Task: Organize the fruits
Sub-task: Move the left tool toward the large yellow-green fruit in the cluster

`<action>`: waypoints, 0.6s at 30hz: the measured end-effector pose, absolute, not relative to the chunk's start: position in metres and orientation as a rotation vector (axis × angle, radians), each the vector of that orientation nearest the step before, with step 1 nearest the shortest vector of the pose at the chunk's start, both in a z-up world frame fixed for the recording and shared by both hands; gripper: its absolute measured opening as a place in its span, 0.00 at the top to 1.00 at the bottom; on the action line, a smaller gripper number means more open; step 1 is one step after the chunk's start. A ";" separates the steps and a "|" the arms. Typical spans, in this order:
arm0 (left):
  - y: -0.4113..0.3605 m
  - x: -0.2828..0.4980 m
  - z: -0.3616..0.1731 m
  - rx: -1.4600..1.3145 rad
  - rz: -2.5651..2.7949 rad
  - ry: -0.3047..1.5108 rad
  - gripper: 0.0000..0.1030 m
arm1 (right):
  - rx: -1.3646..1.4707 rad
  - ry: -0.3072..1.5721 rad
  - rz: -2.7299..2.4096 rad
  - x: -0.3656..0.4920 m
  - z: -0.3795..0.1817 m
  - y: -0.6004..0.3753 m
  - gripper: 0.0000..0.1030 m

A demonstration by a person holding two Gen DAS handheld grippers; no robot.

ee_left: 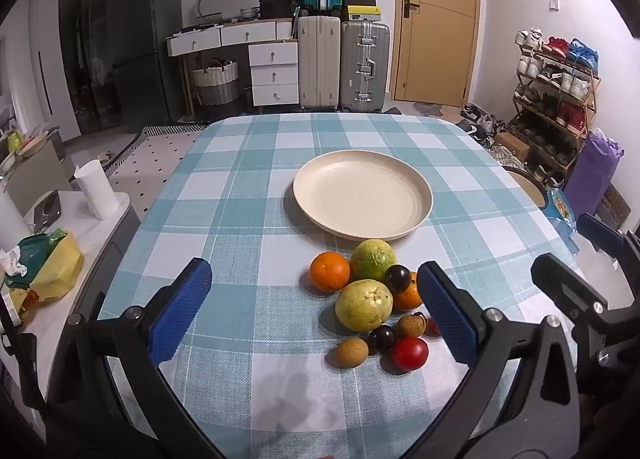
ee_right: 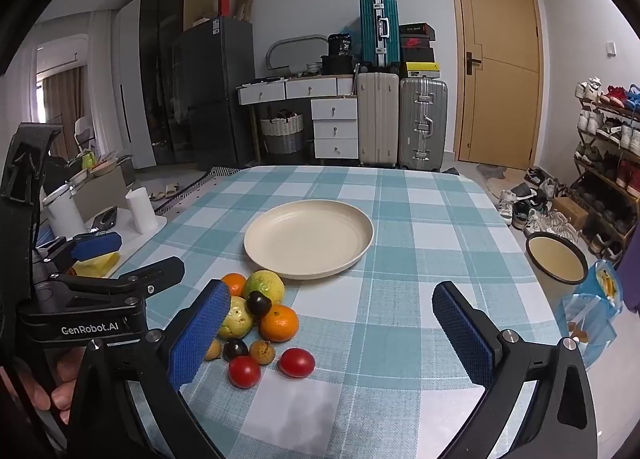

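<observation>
Fruit sits in a tight cluster on the checked surface (ee_left: 224,195), just in front of a cream plate (ee_left: 362,195) that holds nothing. Nearest the plate's front rim is a green guava (ee_left: 374,259), with an orange (ee_left: 330,272) touching it on the left and a dark plum (ee_left: 397,278) on its right. In front of these lies a paler yellow-green guava (ee_left: 364,305), and a second orange (ee_left: 408,295) shows partly behind the left tool's pad. Closer to the camera are a brown longan (ee_left: 351,353), a second dark plum (ee_left: 382,338), another longan (ee_left: 411,325) and a red tomato (ee_left: 410,354); in the right wrist view a second red tomato (ee_right: 296,363) lies a little apart from the first.

Left tool (ee_left: 314,315) stands wide open above the surface, nothing between its blue pads; the cluster lies towards its right-hand finger. Right tool (ee_right: 332,335) is likewise wide open and grips nothing, with the fruit beside its left-hand finger.

Off the surface's right edge, a round dark-rimmed bowl (ee_right: 556,259) with a pale inside appears empty, and a blue bag (ee_right: 592,311) stands near it, its contents unclear.
</observation>
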State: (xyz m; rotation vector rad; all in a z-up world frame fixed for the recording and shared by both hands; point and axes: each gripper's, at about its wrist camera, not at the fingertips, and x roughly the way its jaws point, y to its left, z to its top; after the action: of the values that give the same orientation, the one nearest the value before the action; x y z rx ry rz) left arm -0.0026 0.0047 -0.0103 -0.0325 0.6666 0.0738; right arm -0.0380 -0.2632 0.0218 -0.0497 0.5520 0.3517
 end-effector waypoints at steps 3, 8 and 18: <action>0.006 0.000 -0.013 -0.035 0.070 0.681 0.01 | -0.050 0.554 0.351 -0.038 0.021 -0.263 0.00; 0.006 0.002 -0.016 -0.043 0.056 0.691 0.01 | -0.049 0.563 0.350 -0.038 0.020 -0.262 0.00; 0.007 0.006 -0.026 -0.062 0.035 0.716 0.01 | -0.042 0.562 0.348 -0.036 0.016 -0.261 0.00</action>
State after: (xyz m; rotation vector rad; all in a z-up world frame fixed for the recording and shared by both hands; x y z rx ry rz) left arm 0.0057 0.0073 -0.0259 -0.0624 0.7162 0.0345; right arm -0.0363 -0.2615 0.0158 -0.0425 0.5621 0.3479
